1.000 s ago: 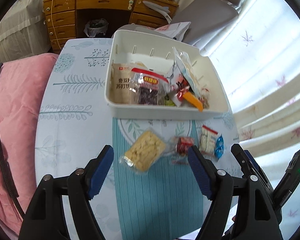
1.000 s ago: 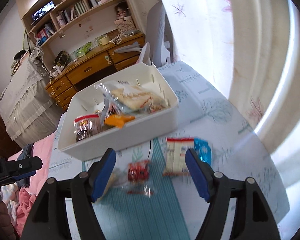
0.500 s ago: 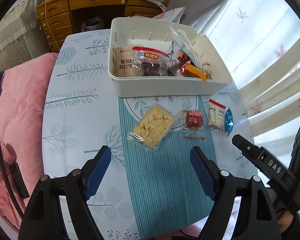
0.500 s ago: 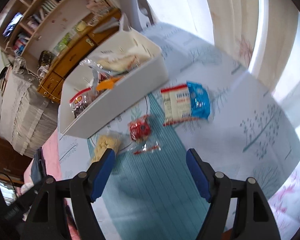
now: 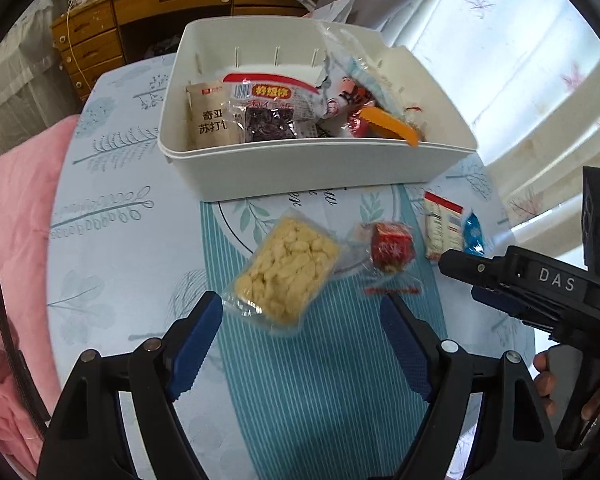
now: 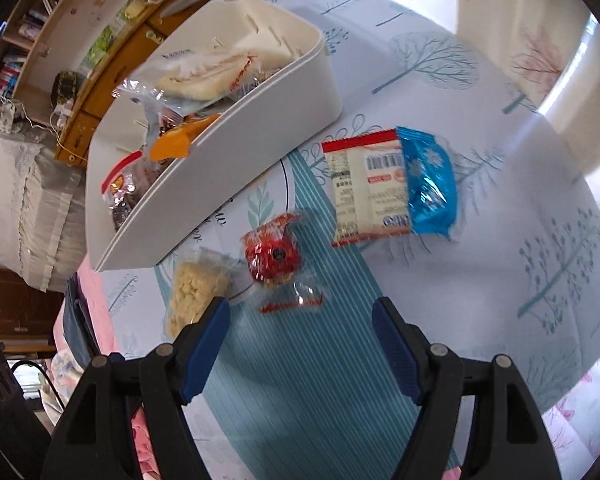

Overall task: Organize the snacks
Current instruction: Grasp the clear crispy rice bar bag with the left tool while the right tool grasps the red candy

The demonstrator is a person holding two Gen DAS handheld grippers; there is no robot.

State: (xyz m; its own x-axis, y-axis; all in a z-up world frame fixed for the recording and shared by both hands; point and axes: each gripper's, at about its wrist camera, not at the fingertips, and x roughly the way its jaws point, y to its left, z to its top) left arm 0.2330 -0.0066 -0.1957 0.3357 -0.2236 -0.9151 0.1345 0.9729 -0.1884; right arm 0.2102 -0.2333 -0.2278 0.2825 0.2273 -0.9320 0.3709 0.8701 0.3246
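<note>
White bin (image 5: pixel 300 172) sat in the upper centre of the left wrist view on the leaf-print tablecloth (image 5: pixel 112 248), already part-filled: a brown cracker packet (image 5: pixel 208 120), a dark dried-fruit bag (image 5: pixel 272 116) and an orange wrapper (image 5: pixel 388 130) leaned together inside, probably dropped in loosely rather than stacked. Three snacks lay outside it, just below its near wall on the striped teal mat (image 5: pixel 320 380), likely the ones left to sort: a clear pack of pale yellow pieces (image 5: pixel 286 270) at frame centre, a red wrapped sweet (image 5: pixel 392 246) to its right, and a white-and-blue packet (image 5: pixel 448 228) further right. The left gripper (image 5: pixel 300 340) hung low in its frame, fingers spread wide and holding nothing, the yellow pack lying just ahead of the gap, which suggested that pack was its target. The right gripper (image 6: pixel 300 340) was likewise wide open and empty; in its view the red sweet (image 6: pixel 274 256) sat just above the gap at centre, the white-and-blue packet (image 6: pixel 388 188) up to the right, the bin (image 6: pixel 220 152) at upper left. Against the frames a second earlier, the left view had pulled back and then closed in again on the yellow pack, and the right view had rolled so the bin slanted across the frame; the right tool showed larger at the left view's right edge. No snack had shifted.
</note>
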